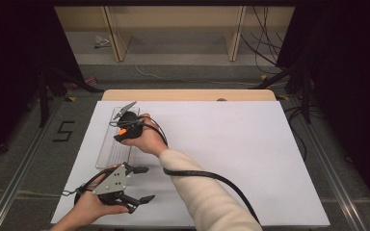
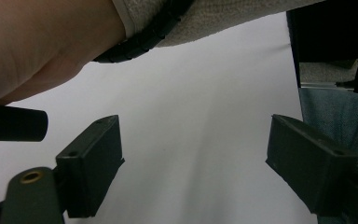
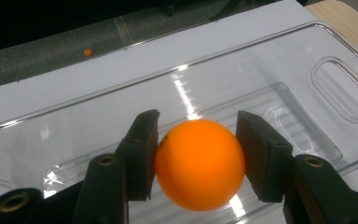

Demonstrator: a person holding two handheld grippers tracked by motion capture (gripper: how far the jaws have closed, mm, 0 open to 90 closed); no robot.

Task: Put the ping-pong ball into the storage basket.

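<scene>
One orange ball [image 3: 199, 163], smooth, round and matte with a faint sheen along its lower edge, sits pinched between the two black jaws of the right gripper [image 3: 198, 156], whose flat pads press on its left and right sides. In the high view the ball shows as a small orange spot [image 1: 122, 131] under the right hand [image 1: 147, 139], held just above a clear plastic tray [image 1: 107, 151]. The tray is long, shallow and glossy, with a raised rim, moulded ridges in its floor and an oval slot near one end [image 3: 342, 88]; bright glare streaks cross it. It lies at the left side of a white, flat, matte sheet [image 1: 231, 154] that covers a pale wooden table [image 1: 188, 95]. Nearer the person, the left gripper [image 1: 137, 185] hovers low over the white sheet with its blocky black jaws spread wide and nothing between them. A cream fleecy sleeve [image 1: 207, 197] and a ribbed black cable [image 1: 212, 178] trail back from the right hand.
</scene>
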